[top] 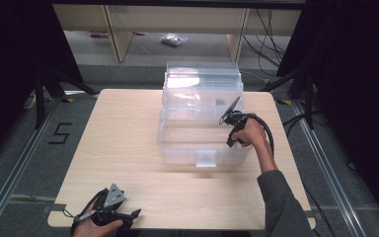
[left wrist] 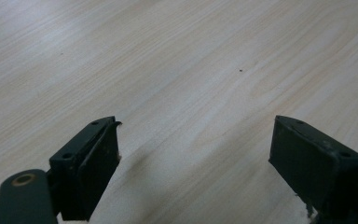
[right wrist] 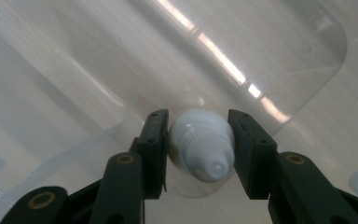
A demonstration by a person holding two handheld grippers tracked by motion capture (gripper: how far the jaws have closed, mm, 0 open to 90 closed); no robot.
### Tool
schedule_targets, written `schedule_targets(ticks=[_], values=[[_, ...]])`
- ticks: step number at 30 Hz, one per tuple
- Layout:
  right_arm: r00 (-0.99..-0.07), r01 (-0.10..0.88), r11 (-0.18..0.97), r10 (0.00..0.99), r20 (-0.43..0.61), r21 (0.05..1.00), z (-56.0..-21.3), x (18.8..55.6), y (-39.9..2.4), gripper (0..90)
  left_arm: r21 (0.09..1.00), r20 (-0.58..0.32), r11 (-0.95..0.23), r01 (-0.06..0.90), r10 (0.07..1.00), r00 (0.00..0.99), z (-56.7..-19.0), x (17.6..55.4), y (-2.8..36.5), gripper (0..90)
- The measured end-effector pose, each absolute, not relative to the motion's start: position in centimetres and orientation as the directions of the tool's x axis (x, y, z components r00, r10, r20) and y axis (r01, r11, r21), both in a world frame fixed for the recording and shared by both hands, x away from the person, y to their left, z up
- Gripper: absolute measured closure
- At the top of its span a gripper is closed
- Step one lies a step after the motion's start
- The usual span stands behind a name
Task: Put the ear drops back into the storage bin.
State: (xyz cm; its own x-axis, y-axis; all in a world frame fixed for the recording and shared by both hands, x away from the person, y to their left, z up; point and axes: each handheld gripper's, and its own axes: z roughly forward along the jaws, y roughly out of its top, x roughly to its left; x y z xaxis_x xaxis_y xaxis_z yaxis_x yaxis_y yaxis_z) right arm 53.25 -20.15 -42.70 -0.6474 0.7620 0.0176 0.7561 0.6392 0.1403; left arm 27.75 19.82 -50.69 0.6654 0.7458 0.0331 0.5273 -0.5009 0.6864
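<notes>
Two black fingers (right wrist: pixel 154 154) of the right gripper (right wrist: pixel 199 151) are clamped across a small white plastic bottle (right wrist: pixel 201 149), nozzle toward the camera, inside the clear plastic bin (top: pixel 177 143); the left gripper (left wrist: pixel 193 168), fingers apart, is rested on the light wooden desk (top: pixel 123 148).

From the high view we look forward and down over the whole bench (top: pixel 128 148). Our left gripper view sits close above bare bench wood. Our right gripper view looks close into the clear box (top: pixel 201 118), which the high view shares at frame centre
</notes>
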Motion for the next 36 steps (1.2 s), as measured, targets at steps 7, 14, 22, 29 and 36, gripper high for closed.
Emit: schedule_targets(ticks=[7,14,22,29,36], values=[[-0.64,0.763,0.632,0.768,0.023,0.137,-43.0,53.2,-20.1,60.1,0.685,0.041,-0.502,0.528,0.75,0.66,-50.7,27.8,19.8,15.1],[-0.658,0.747,0.651,0.753,0.011,0.134,-43.1,53.3,-20.1,60.0,0.694,0.026,-0.491,0.526,0.747,0.664,-50.7,27.7,19.8,15.1],[-0.643,0.762,0.636,0.766,0.018,0.12,-43.2,53.3,-19.9,59.9,0.697,0.021,-0.485,0.527,0.749,0.662,-50.7,27.7,19.7,15.1],[-0.641,0.76,0.628,0.767,0.033,0.166,-42.6,53.0,-20.0,45.3,0.684,0.043,-0.51,0.521,0.742,0.669,-50.6,27.8,19.8,15.1],[-0.639,0.753,0.617,0.769,0.028,0.228,-41.2,52.9,-20.9,37.2,0.692,0.031,-0.493,0.527,0.749,0.661,-50.7,27.7,19.8,15.1]])
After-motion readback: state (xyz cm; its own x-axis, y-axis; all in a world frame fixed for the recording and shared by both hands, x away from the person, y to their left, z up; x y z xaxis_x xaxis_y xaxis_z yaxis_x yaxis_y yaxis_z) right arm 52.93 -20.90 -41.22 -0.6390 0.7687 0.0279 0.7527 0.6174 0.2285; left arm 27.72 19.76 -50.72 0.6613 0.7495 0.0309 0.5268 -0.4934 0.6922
